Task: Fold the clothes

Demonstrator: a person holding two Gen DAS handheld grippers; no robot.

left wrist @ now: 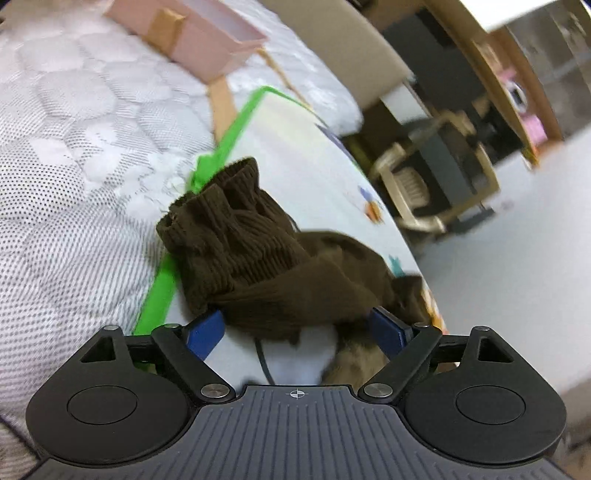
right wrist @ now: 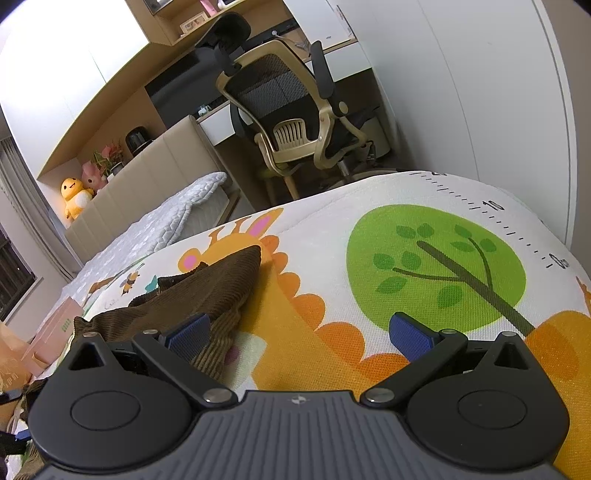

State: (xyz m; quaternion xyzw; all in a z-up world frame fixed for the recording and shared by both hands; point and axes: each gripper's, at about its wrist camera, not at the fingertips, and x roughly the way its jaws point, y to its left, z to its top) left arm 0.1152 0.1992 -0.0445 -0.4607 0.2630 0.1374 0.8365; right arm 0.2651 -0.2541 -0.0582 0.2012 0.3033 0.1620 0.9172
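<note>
Both wrist views low over printed mat (right wrist: 332, 236), sharing brown garment (left wrist: 266, 258), facing desk chair (right wrist: 291, 110)

There were 2 grippers: the left gripper (left wrist: 295, 328) and the right gripper (right wrist: 299, 332). 1 brown corduroy garment (left wrist: 266, 269) lay on 1 printed mat (right wrist: 369, 229). Also counted: 1 pink box (left wrist: 207, 37), 1 office chair (right wrist: 291, 110), 2 plush toys (right wrist: 75, 194).

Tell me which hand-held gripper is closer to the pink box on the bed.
Left. The left hand-held gripper faces the pink box beyond the brown garment; from the right hand-held gripper the box sits far off to its left.
</note>
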